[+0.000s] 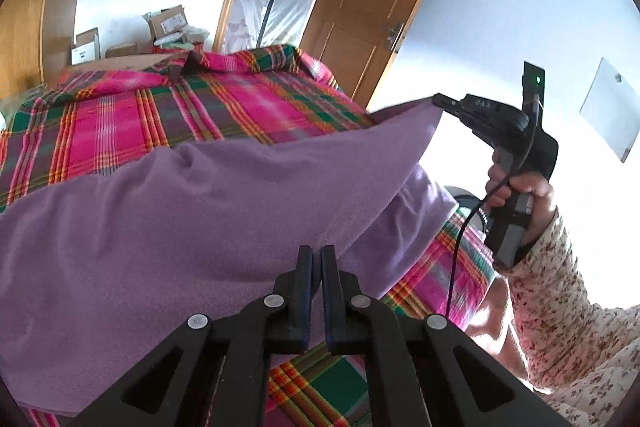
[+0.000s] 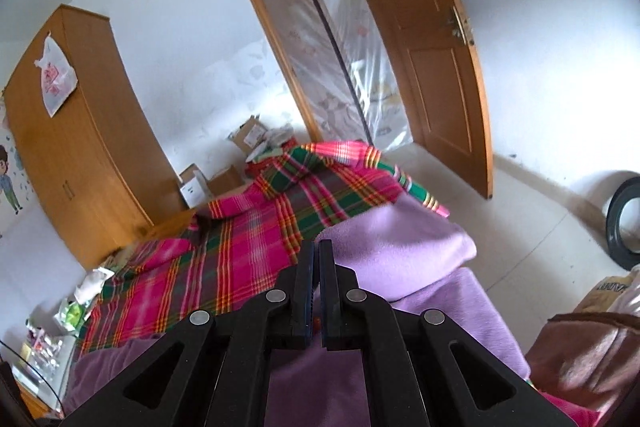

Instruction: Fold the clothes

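Purple fleece cloth hangs stretched between my two tools above the plaid bed. My left tool has its jaws pressed together on the cloth's near edge. My right tool, off to the right of it and raised, pinches a far corner, its hand upright on the grip with a floral sleeve below. The cloth's long edge runs from one tool up to the other; its lower part drapes onto the bed.
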